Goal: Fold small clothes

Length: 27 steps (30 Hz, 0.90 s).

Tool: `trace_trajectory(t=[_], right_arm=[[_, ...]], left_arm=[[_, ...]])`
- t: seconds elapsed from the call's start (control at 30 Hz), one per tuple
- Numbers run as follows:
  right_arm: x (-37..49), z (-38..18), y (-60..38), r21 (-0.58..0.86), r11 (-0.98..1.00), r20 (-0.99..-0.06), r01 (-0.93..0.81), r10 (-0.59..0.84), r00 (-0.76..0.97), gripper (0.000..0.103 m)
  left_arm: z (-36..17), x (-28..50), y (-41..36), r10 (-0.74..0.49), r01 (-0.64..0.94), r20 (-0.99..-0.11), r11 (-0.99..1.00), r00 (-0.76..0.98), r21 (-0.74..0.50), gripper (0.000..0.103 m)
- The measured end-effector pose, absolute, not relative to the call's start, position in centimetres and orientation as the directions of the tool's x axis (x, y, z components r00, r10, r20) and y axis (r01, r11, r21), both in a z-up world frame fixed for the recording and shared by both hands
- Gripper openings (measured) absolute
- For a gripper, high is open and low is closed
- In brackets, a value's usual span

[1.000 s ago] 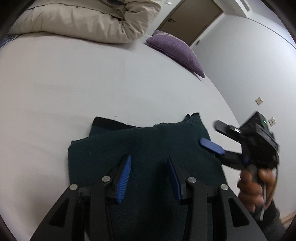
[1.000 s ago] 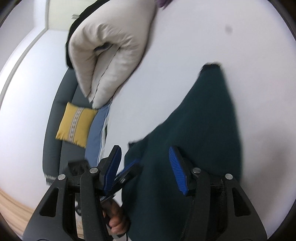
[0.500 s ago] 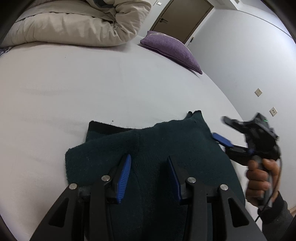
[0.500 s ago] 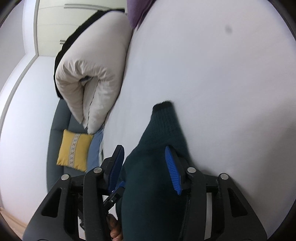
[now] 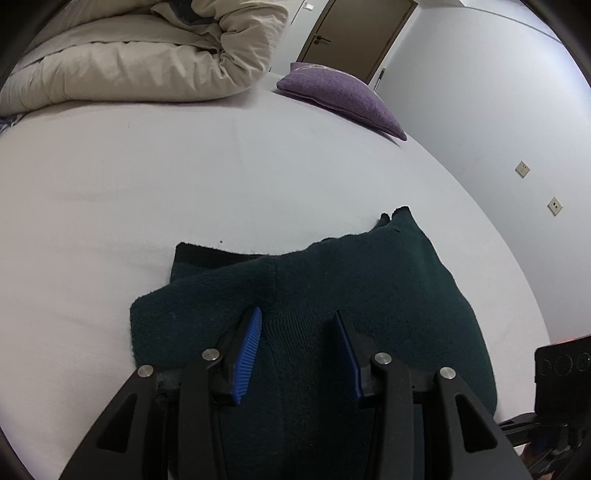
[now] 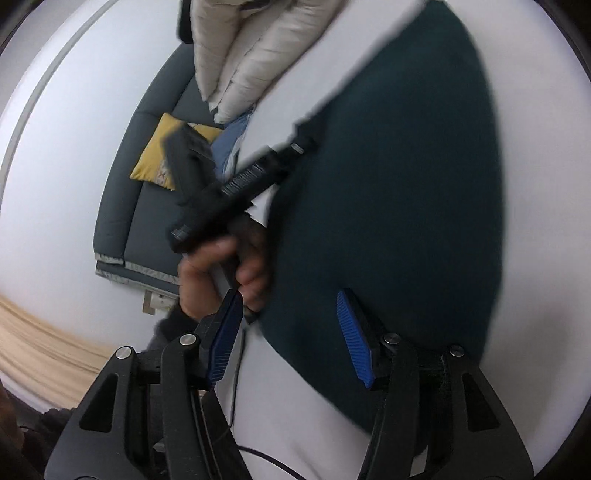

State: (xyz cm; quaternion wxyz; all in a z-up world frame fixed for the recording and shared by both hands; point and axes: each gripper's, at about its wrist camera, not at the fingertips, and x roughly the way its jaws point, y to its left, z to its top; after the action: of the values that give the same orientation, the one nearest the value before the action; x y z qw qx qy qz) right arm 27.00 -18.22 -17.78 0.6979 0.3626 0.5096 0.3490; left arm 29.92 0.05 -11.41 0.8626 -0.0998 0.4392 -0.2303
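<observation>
A dark green knitted garment [image 5: 351, 295] lies partly folded on the white bed sheet [image 5: 147, 184], with a black cuff edge at its far left. My left gripper [image 5: 295, 317] hovers low over its near part, blue pads apart, nothing pinched. In the right wrist view, which is blurred, the garment [image 6: 406, 184] fills the right side. My right gripper [image 6: 288, 299] straddles its near edge with its jaws opening and the pads not pressing on the cloth. A hand holds the left gripper [image 6: 236, 181] beside the garment. The right gripper's body [image 5: 561, 365] shows at the left view's lower right edge.
A beige duvet [image 5: 140, 55] is bunched at the bed's far side, and a purple cushion [image 5: 343, 96] lies near the door [image 5: 354, 33]. Beyond the bed's edge a grey sofa [image 6: 122, 206] carries a yellow cushion [image 6: 155, 155]. A cable [image 6: 236, 406] trails below the hand.
The right gripper has swung away from the garment's right edge to the lower right corner of the left view. The right view now looks across the garment at the left hand.
</observation>
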Motion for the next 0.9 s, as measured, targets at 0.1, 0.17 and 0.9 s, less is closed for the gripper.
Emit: trace_trajectory(t=[0.1, 0.17, 0.9], right_arm=[[25.5, -18.2, -19.6, 0.886, 0.454, -0.416, -0.091, 0.867, 0.273, 0.051], [24.7, -18.3, -20.2, 0.886, 0.456, -0.42, -0.077, 0.864, 0.278, 0.051], [19.1, -13.6, -27.7, 0.805, 0.589, -0.497, -0.075, 0.738, 0.456, 0.064]], left_arm=[[-11.4, 29.9, 0.1, -0.488, 0.31, -0.71, 0.872, 0.508, -0.378, 0.043], [-11.4, 29.9, 0.1, -0.488, 0.31, -0.71, 0.872, 0.508, -0.378, 0.043], [-6.4, 23.9, 9.2, -0.446, 0.127, -0.664, 0.873, 0.6, -0.472, 0.074]])
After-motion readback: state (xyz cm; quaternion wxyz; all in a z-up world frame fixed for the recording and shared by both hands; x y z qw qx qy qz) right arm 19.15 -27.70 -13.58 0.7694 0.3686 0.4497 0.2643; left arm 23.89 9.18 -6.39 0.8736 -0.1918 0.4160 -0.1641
